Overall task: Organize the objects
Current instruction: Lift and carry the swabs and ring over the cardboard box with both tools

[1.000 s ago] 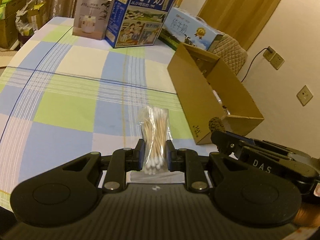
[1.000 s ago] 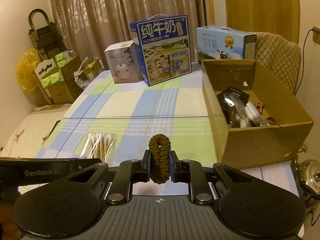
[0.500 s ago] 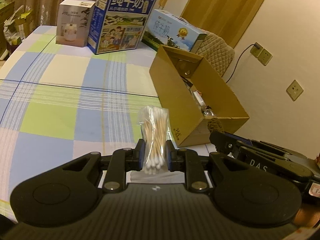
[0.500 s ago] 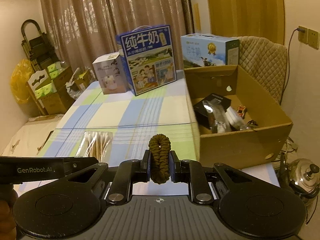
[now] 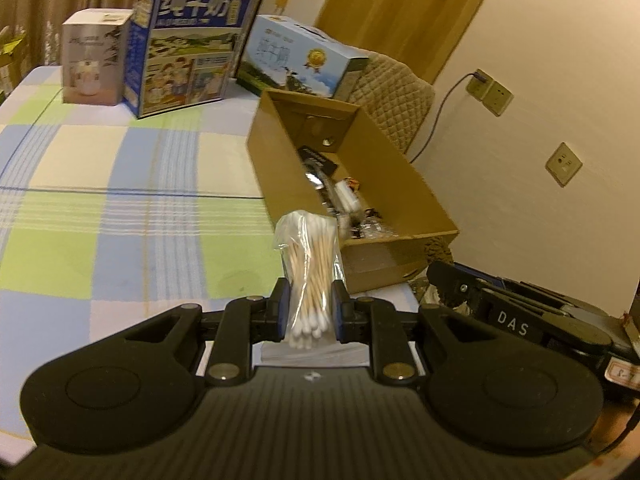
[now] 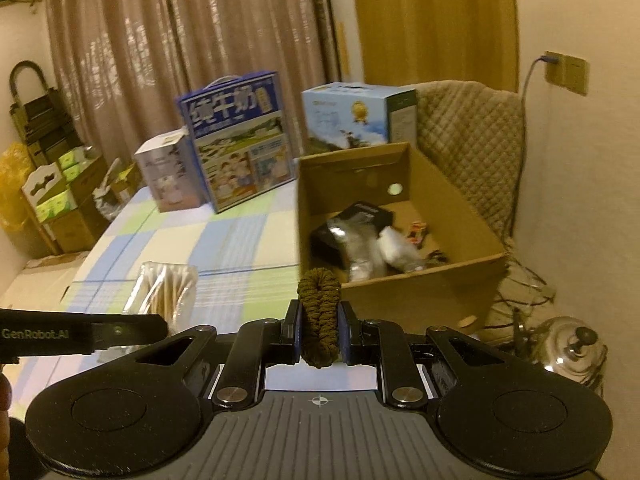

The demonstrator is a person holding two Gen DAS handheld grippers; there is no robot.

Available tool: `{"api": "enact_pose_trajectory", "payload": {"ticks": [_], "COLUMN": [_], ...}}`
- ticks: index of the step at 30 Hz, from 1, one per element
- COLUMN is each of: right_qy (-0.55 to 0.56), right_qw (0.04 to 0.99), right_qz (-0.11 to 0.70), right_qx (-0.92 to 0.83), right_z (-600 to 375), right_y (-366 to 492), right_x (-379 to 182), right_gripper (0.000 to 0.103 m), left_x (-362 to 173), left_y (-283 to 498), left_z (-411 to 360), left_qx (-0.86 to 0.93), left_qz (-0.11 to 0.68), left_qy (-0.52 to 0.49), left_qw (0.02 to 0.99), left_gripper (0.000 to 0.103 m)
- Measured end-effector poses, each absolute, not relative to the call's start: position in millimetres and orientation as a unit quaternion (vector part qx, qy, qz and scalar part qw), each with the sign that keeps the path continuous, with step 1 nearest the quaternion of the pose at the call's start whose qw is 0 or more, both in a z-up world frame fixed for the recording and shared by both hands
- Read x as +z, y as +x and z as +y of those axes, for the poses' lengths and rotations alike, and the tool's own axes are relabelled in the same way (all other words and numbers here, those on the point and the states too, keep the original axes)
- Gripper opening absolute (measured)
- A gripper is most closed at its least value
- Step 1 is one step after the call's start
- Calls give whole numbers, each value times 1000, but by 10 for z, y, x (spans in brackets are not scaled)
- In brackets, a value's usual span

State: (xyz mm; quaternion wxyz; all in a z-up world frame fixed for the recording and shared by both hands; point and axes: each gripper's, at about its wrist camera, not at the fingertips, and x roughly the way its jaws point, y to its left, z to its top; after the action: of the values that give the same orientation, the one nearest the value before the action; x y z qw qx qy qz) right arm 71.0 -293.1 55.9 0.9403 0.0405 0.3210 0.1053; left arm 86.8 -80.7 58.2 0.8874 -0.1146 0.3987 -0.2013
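The bag of cotton swabs (image 5: 306,268) is a clear plastic packet with wooden sticks and white tips. It stands upright between the two fingers of the left gripper (image 5: 308,310), pinched near its lower end. The hair tie (image 6: 319,316) is dark olive-brown and knitted — a thick loop standing upright, squeezed between the fingers of the right gripper (image 6: 319,336). The open cardboard box (image 6: 416,288) lies ahead and right of both claws, with some small items inside.

Checked blue, green and cream tablecloth (image 5: 120,208); brown cardboard box (image 6: 436,280).
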Motion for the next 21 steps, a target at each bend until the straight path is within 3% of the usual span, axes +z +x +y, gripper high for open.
{"api": "enact_pose_trajectory", "payload": {"ticks": [21], "right_qy": [20], "right_qw": [944], "right_qz": [321], "right_qx": [69], "right_z": [-3572], "right_y": [1156], "right_x": [658], "right_gripper": [15], "left_x": [770], "left_y": [1389], "left_z": [-1582], "left_qx": [-246], "left_qz": [391], "left_qy": [-96], "left_qw": [882], "left_gripper": [17]}}
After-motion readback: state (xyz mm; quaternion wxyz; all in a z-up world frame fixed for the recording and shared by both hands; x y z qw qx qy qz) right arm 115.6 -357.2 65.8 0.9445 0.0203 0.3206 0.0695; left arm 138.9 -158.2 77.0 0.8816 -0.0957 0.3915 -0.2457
